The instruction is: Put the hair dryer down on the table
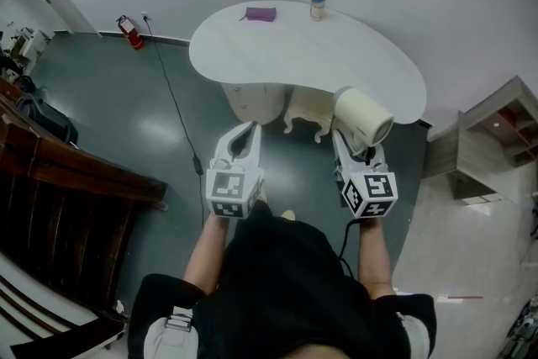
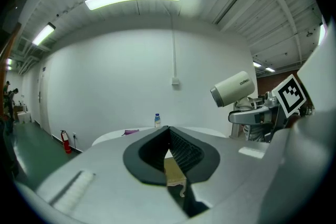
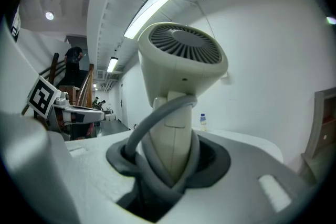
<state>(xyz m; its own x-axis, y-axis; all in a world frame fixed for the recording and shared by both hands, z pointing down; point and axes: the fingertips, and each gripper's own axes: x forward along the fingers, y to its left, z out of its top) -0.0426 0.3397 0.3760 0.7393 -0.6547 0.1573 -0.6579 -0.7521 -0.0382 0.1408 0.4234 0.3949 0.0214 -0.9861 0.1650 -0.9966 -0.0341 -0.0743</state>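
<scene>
A cream hair dryer (image 1: 363, 115) stands upright in my right gripper (image 1: 357, 149), whose jaws are shut on its handle. The right gripper view shows the dryer's vented back (image 3: 181, 44) above the handle, and a grey cord (image 3: 157, 118) loops across the handle between the jaws. The dryer hangs in the air at the near edge of the white curved table (image 1: 286, 55), apart from the tabletop. My left gripper (image 1: 245, 130) is beside it on the left, shut and empty, its tips meeting (image 2: 169, 131). The left gripper view also catches the hair dryer (image 2: 233, 87) at the right.
A small bottle (image 1: 318, 2) and a purple object (image 1: 261, 13) sit at the table's far edge. A fire extinguisher (image 1: 129, 31) stands by the wall, with a cable (image 1: 176, 109) running along the floor. Dark wooden furniture (image 1: 59, 181) is on the left, a shelf unit (image 1: 504, 130) on the right.
</scene>
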